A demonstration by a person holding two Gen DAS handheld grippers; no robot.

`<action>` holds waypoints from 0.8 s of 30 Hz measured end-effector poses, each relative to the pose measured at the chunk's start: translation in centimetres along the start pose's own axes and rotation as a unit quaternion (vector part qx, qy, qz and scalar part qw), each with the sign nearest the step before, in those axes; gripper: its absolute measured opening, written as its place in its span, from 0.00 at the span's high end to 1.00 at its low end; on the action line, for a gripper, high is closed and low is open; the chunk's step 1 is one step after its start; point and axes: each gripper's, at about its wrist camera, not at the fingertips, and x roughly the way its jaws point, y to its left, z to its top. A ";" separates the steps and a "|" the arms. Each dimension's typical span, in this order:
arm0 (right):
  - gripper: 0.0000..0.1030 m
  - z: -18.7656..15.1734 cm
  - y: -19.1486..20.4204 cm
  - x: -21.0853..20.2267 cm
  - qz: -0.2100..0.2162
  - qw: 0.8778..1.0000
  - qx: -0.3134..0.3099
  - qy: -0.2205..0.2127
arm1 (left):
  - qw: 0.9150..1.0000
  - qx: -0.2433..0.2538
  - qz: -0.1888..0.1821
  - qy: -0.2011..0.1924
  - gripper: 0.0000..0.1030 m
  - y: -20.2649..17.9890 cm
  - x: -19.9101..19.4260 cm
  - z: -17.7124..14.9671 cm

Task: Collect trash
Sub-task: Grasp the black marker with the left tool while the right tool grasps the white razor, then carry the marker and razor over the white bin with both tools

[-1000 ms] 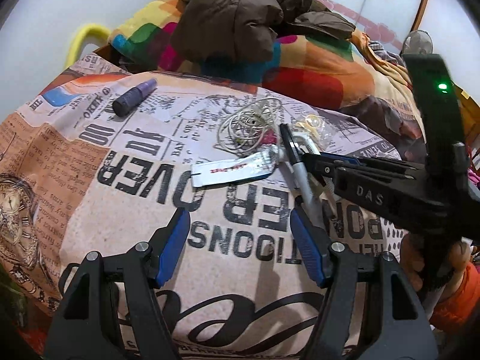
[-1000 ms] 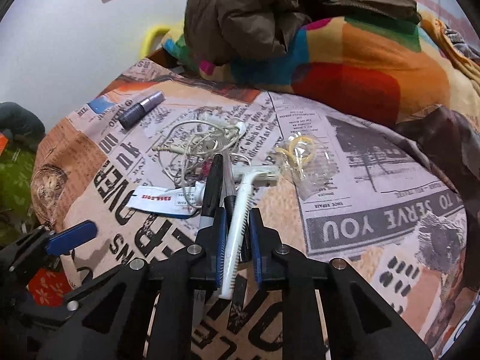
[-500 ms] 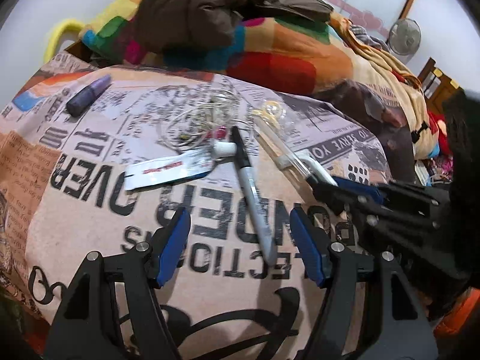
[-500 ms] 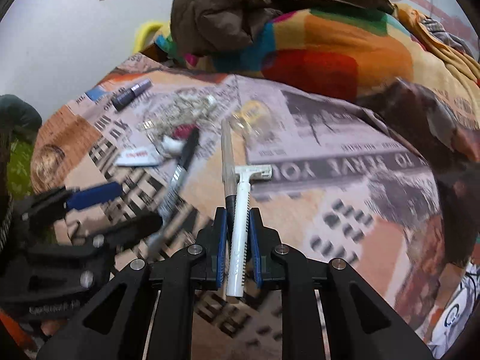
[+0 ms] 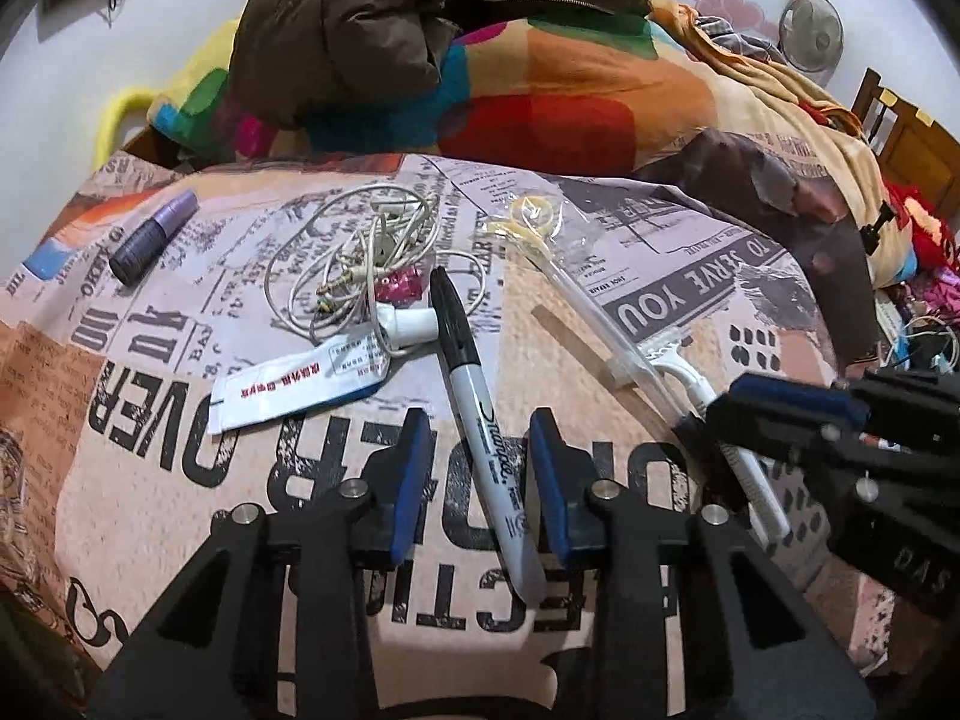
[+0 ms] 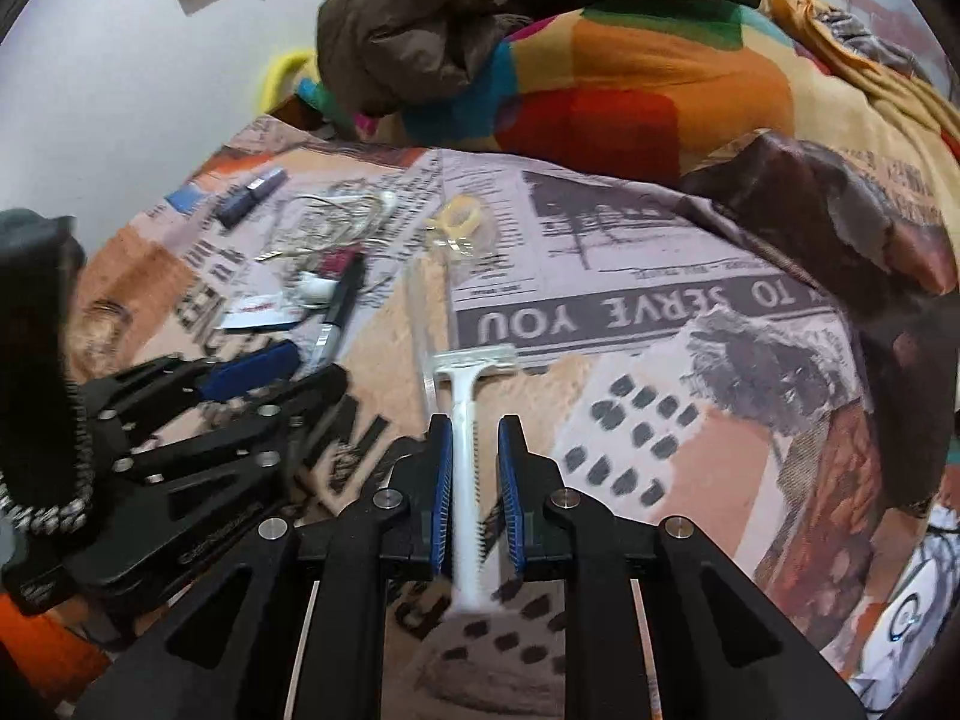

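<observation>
We're closing in on the marker (image 5: 480, 426), which is lying on the blanket (image 5: 180, 480) with its cap pointing away from us toward the cable (image 5: 354, 258) and its barrel running back between the blue pads of our left gripper (image 5: 474, 474). Those jaws are closing right now, the marker sitting in the gap, and the pads don't look to be pressing on it yet, so we're reading this as the grasp step of the pickup. Over on the other side, our right gripper (image 6: 474, 480) is nearly shut with the razor (image 6: 465, 450) between its pads, handle back toward us and head forward over the blanket; the handle sits against the left pad, with a sliver of gap on the other side. Next, we're thinking the left jaws need to finish closing squarely on the barrel before any lift, since a round marker could roll out. The packet (image 5: 300, 384), the tube (image 5: 153, 237) and the wrapper (image 5: 540, 222) are lying farther out, waiting.
</observation>
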 end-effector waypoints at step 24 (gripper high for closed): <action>0.91 0.9 0.0 -2.1 -0.039 0.998 0.025 -0.050 | 0.998 -0.004 -0.062 0.003 0.90 -0.2 -2.8 0.1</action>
